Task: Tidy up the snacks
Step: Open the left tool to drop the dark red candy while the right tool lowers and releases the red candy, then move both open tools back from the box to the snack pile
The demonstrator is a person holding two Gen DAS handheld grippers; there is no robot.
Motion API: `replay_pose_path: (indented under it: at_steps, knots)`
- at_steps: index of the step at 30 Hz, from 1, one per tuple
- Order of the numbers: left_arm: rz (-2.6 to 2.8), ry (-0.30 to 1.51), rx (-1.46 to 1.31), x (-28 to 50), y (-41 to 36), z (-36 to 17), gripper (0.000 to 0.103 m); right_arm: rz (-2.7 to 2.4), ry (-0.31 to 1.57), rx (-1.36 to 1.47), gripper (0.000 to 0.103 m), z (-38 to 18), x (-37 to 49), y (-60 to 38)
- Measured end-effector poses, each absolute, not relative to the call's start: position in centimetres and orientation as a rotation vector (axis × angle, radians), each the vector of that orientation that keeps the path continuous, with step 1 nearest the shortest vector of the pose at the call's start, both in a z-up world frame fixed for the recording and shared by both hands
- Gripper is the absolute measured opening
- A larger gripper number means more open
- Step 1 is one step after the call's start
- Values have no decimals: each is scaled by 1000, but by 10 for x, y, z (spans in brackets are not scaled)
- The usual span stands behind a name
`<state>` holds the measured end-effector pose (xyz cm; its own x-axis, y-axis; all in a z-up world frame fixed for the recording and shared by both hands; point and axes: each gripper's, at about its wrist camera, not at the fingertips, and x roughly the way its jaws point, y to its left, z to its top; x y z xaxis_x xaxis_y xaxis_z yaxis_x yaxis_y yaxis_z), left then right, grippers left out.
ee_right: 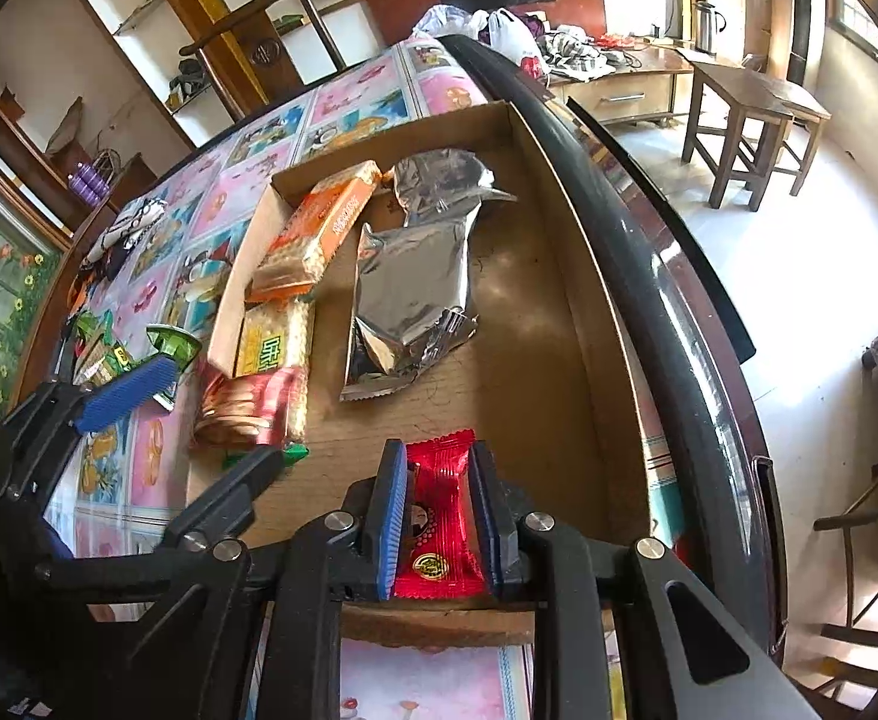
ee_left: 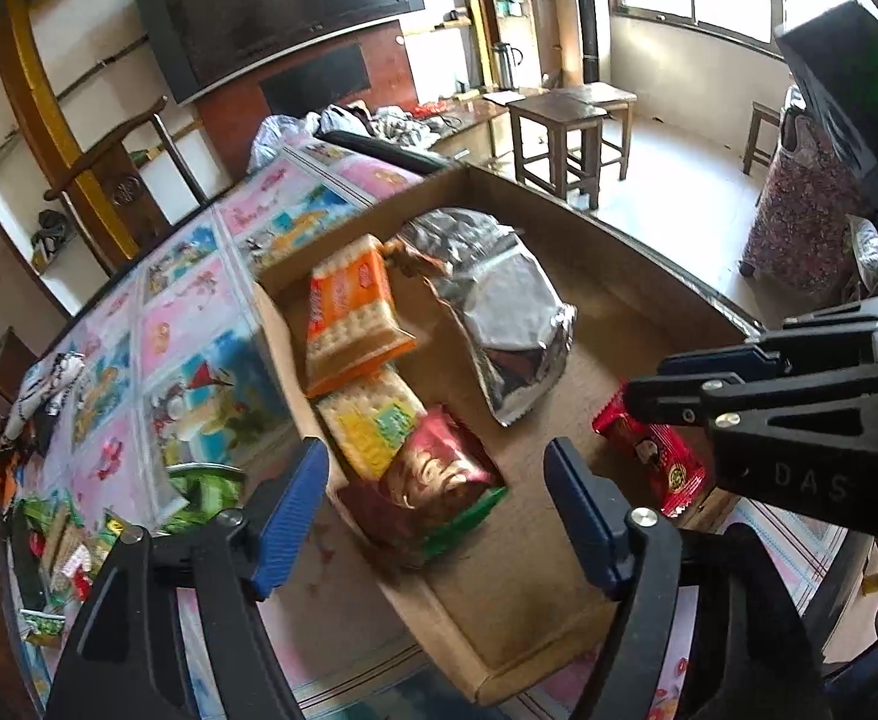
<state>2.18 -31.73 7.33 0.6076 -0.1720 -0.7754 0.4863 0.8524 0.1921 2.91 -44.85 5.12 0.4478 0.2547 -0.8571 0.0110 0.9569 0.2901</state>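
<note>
A shallow cardboard box (ee_left: 559, 600) (ee_right: 589, 324) lies on the table. In it lie an orange cracker pack (ee_left: 348, 312) (ee_right: 312, 228), a yellow cracker pack (ee_left: 372, 426) (ee_right: 270, 342), a dark red biscuit pack (ee_left: 439, 474) (ee_right: 246, 402) and a silver foil bag (ee_left: 499, 312) (ee_right: 414, 294). My right gripper (ee_right: 437, 516) (ee_left: 637, 402) is shut on a small red snack packet (ee_right: 439, 528) (ee_left: 655, 456), low over the box's near right part. My left gripper (ee_left: 432, 510) (ee_right: 180, 420) is open and empty above the biscuit pack at the box's left wall.
Several green and mixed snack packets (ee_left: 60, 540) (ee_right: 108, 348) lie on the patterned tablecloth (ee_left: 186, 324) left of the box. The table's dark rim (ee_right: 679, 300) runs right of the box. Wooden stools (ee_left: 571, 120) and a chair (ee_right: 258, 48) stand beyond.
</note>
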Motion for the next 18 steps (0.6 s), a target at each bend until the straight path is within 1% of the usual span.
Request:
replay_pose_path:
  at_steps: [4,7,9,13,18]
  knots:
    - [-355,792,420,18,-309,86,75,153,1088,266,23,58,26,-444]
    - [-311,764,429,15,-299,95,79,163,1078,258,24,63,23,-438]
    - [-280,749,426,13,-290,102,80,172,1073,252,24,66,22,-433]
    - [-199,732,391,13,-264,116,80,198,1054,226,24,75,18,-418]
    - [19,700,309,21,-204,138,80,236,1034,197,24,83,17,-399]
